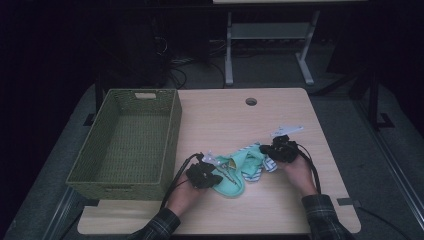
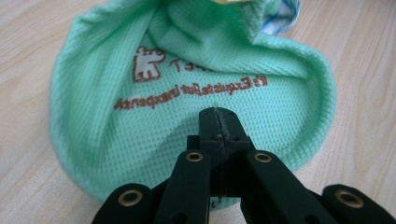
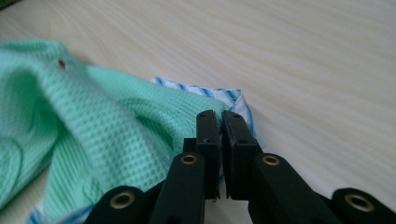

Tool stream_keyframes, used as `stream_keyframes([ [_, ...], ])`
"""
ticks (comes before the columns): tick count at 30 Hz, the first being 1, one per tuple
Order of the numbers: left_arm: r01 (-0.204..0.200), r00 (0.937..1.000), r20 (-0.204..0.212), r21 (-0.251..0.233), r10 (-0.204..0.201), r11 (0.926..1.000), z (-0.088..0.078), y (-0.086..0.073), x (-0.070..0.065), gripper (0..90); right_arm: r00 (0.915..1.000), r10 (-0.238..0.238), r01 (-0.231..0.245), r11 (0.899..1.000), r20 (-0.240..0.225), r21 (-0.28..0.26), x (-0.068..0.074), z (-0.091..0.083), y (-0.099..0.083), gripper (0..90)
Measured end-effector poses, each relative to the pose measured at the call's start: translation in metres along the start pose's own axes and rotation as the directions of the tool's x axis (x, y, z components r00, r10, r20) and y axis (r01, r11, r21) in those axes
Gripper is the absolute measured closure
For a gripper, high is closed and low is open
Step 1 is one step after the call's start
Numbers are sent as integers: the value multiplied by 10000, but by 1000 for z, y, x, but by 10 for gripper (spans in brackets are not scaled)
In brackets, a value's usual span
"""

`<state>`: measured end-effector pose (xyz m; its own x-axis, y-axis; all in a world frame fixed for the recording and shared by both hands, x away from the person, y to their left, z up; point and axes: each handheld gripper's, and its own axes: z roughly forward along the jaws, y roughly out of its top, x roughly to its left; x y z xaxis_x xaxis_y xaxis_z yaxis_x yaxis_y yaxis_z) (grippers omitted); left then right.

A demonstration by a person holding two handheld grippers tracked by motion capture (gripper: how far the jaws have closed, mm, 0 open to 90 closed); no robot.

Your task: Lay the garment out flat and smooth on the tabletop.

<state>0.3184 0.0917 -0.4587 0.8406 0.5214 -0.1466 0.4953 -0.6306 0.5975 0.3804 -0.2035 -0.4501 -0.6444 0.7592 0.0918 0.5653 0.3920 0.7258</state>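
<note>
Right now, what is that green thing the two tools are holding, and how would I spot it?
On the light wooden table, just right of the woven green basket, lies a small mint-green knit garment with a blue-striped lining. Brown embroidered lettering and a little animal figure mark it, and both grippers' jaws are pinched on its edges.

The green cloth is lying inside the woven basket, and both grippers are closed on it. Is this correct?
Not quite. The green cloth lies on the table, to the right of the woven basket, as the high view shows. The left gripper and the right gripper are indeed closed on it.
</note>
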Motion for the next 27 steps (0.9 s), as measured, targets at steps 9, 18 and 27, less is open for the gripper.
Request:
stream_keyframes([
  [9,-22,10000,14,4,22,10000,0,0,0,896,9991,-154,158,9998,384,-88,-14,-4,15,859],
  [18,-61,10000,-3,-11,61,10000,0,0,0,896,9944,-297,309,9995,1012,-100,-32,1,27,860],
  [27,-99,10000,-4,21,99,9999,0,0,0,896,9944,38,-68,9996,1060,281,-45,14,23,823],
])
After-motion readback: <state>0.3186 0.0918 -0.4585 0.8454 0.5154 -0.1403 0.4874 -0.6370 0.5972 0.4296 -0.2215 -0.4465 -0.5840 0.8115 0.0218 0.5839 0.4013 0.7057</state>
